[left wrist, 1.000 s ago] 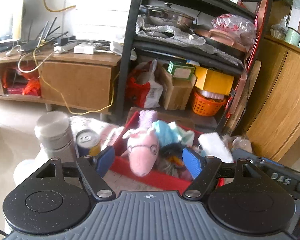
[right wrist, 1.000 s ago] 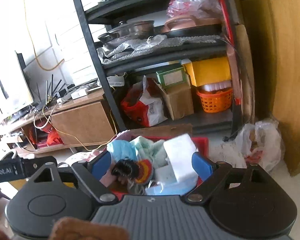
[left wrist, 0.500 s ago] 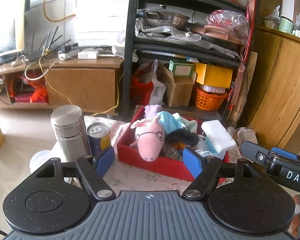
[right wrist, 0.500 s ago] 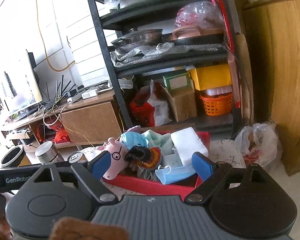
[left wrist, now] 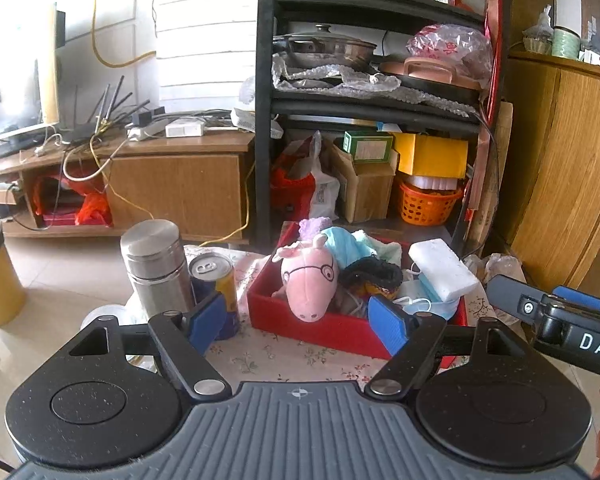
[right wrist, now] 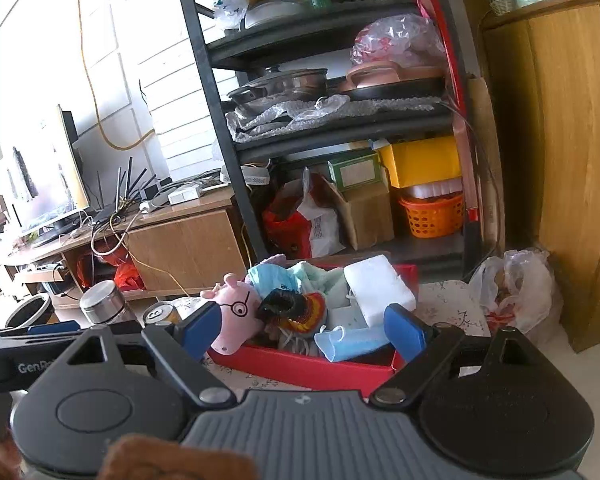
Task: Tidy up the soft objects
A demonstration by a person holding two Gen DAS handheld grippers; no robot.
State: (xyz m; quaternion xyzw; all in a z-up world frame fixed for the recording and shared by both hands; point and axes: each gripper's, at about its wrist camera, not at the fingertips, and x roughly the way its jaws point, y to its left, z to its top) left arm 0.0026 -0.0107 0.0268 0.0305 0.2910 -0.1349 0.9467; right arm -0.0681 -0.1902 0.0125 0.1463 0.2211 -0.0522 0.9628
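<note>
A red box [left wrist: 320,330] on the floral-cloth table holds several soft things: a pink pig plush with glasses [left wrist: 310,278], a white sponge block [left wrist: 442,266], a blue face mask [left wrist: 430,304], a black scrunchie [left wrist: 374,272] and light blue cloth. The box also shows in the right wrist view [right wrist: 300,366], with the pig [right wrist: 236,314], sponge [right wrist: 378,284] and mask [right wrist: 348,342]. My left gripper [left wrist: 298,326] is open and empty, back from the box. My right gripper [right wrist: 302,332] is open and empty, also short of the box.
A steel flask [left wrist: 156,266] and a drink can [left wrist: 214,280] stand left of the box. Behind is a black shelf rack [left wrist: 364,92] with pots and boxes, a wooden TV cabinet [left wrist: 152,184] at left, a wooden cupboard [left wrist: 564,184] at right. A plastic bag [right wrist: 516,292] lies on the floor.
Both grippers have drawn back and up from the red box, which now looks smaller and farther. Both stay open and empty.
</note>
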